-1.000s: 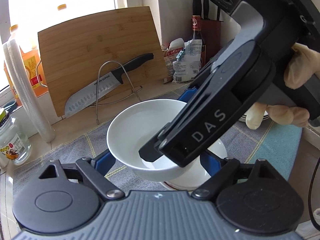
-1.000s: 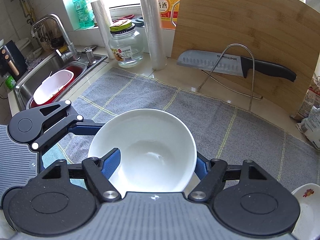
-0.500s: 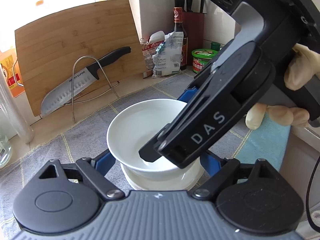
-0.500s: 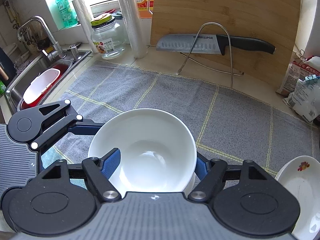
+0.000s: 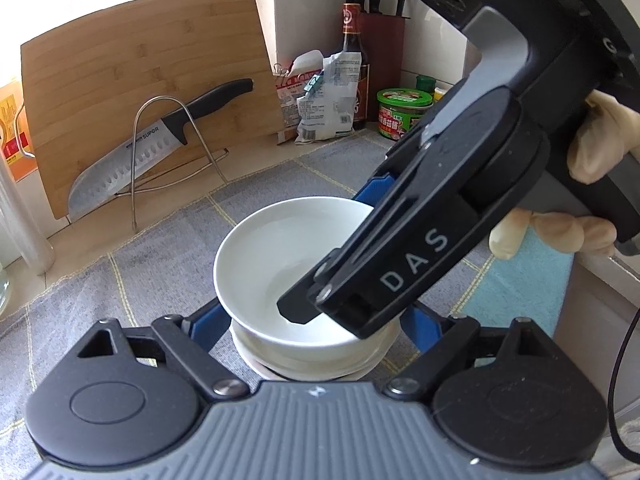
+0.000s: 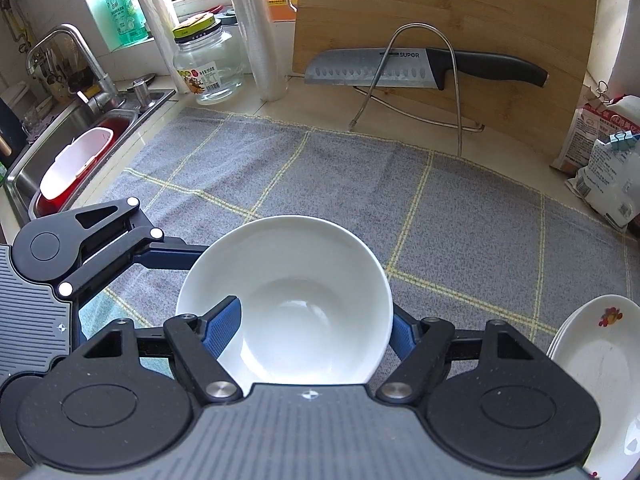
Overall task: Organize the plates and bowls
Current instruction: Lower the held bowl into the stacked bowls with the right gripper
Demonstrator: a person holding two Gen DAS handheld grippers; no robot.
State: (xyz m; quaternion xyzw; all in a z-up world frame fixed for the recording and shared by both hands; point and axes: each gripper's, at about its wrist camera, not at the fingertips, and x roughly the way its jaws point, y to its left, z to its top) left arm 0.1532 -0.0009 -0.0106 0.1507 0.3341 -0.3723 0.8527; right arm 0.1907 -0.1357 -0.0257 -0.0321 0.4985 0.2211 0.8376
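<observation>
Here's the white bowl (image 6: 288, 280), low over the near middle of the grey checked cloth (image 6: 440, 208), and both tongs are on it. The right gripper (image 6: 314, 326) is clamped narrow on the bowl: from its own camera one blue finger (image 6: 224, 328) shows over the left of the rim and the other sits outside on the right. A gloved hand (image 5: 600, 140) grips its handle, in from the right of the left wrist view and slanting down, with the black tip of one finger inside the bowl. The left gripper (image 5: 312, 320) stands wide, straddling the bowl with a blue finger (image 5: 208, 328) against each side under the rim. Right beneath the bowl there is a small stack of white dishes (image 5: 280, 364); the bowl sits into the top of it, though I cannot tell whether its weight is down or it is just clear. Off to the near right lies another pile of white plates (image 6: 592, 360), one with a little red mark. At the far side a bamboo cutting board (image 6: 480, 8) leans on the wall, with a black-handled knife (image 6: 380, 68) lying across a wire rack (image 6: 456, 80) in front of it. Far left, the sink (image 6: 24, 168) holds a red basin.
</observation>
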